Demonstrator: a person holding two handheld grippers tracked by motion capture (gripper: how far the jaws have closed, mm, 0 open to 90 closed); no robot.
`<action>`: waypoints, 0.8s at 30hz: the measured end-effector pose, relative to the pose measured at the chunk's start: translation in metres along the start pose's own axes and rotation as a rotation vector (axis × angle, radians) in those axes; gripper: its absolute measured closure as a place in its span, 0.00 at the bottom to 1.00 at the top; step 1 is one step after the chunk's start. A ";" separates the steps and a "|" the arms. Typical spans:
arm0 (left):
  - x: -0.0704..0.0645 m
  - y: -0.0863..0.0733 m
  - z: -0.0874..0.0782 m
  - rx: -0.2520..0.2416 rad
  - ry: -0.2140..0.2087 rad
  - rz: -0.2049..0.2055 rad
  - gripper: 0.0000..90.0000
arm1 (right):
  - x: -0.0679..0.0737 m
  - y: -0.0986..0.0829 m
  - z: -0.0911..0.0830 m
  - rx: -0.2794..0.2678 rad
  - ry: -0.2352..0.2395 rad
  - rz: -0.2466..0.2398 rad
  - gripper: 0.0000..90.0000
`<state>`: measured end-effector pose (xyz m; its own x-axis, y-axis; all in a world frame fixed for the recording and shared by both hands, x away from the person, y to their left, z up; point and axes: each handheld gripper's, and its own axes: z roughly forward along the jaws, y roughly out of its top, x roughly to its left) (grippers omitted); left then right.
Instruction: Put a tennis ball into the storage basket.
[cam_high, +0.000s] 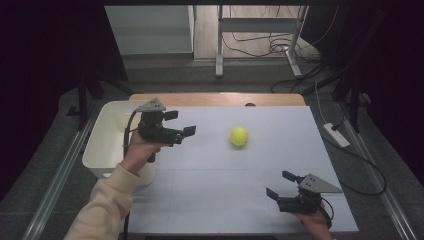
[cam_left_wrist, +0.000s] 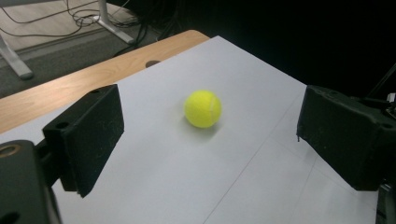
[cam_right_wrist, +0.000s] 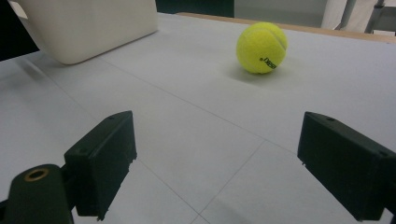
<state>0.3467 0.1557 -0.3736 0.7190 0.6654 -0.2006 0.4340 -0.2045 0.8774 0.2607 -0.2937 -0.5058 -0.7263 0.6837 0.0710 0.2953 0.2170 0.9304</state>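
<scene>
Tennis ball (cam_high: 239, 136) sits mid-worktop (cam_high: 225, 200) from above, left tool (cam_high: 183, 123) and right tool (cam_high: 280, 186) both empty, spread wide. Left gripper view: ball (cam_left_wrist: 202, 108) ahead between jaws. Right gripper view: ball (cam_right_wrist: 261, 47) farther off, white bin (cam_right_wrist: 88, 28) cut off.

A white bin (cam_high: 107, 145) sits at the white table's (cam_high: 240, 200) left edge.

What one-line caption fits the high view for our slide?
Left gripper and right gripper, both open, flank a yellow tennis ball on the white table.
</scene>
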 end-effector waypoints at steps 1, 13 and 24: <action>-0.001 0.000 0.002 0.003 0.004 0.005 0.09 | 0.000 0.000 -0.001 -0.001 0.000 -0.001 0.13; -0.012 0.001 0.021 0.023 -0.009 0.009 0.09 | 0.000 0.001 -0.001 -0.009 0.000 0.002 0.13; -0.016 0.002 0.037 0.057 -0.027 0.015 0.10 | -0.001 0.003 0.006 -0.005 0.007 0.014 0.13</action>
<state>0.3561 0.1181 -0.3846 0.7397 0.6425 -0.2001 0.4528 -0.2552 0.8543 0.2663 -0.2897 -0.5056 -0.7266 0.6816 0.0866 0.3021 0.2038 0.9313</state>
